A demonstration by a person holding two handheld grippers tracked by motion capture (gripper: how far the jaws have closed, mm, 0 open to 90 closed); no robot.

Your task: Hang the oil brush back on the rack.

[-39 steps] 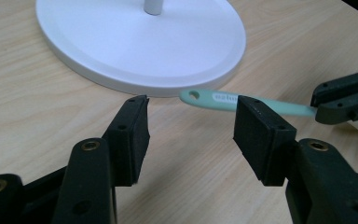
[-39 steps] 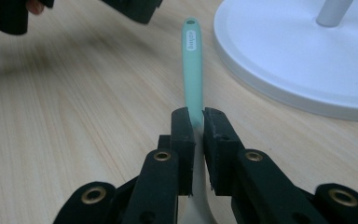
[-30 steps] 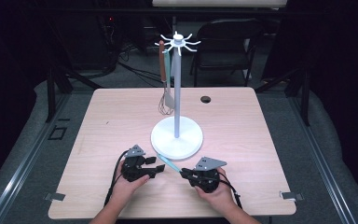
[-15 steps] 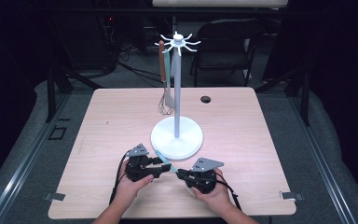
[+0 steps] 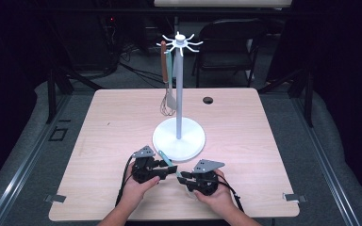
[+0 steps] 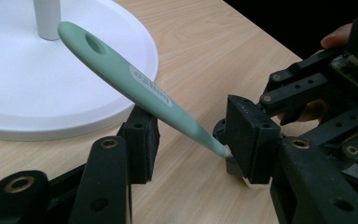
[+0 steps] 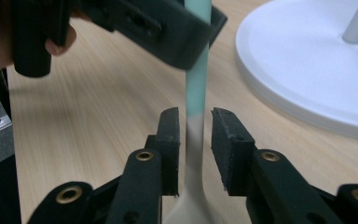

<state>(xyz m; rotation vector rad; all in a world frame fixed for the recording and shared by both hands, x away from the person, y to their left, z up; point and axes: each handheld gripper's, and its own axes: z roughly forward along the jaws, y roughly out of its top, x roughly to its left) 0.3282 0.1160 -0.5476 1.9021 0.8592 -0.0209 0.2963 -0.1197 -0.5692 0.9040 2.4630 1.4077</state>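
**Q:** High view first, what's on the table and what holds what?

**Me:** Low centre of the frame, my two grippers sit nose to nose on the wooden table [image 5: 245, 117], left gripper [image 5: 169, 170] and right gripper [image 5: 183, 178], with the mint-green utensil [image 5: 165, 157] between them, just in front of the white stand [image 5: 179, 136]. That stand is the only holder here: its round base sits mid-table and its pole rises to a ring of hooks at upper centre. Hanging from the hooks on the left side I can see a brown-handled tool [image 5: 164, 68] and a whisk [image 5: 168, 104] lower down; something pale green hangs there too, but it's too small to name. There's a small dark hole [image 5: 208, 100] in the table to the right of the pole.

**Q:** So who's got the green thing?

**Me:** In the left gripper view the green handle [image 6: 135, 88] slants from upper left, over the stand's base, down to centre-right. My left jaws have just been closing with the handle between them; it lies against the left pad, but a full pinch isn't there. In the right gripper view the handle [image 7: 196, 88] runs straight up the middle, and my right jaws have just been opening: there's a gap on both sides, so that gripper has let go.
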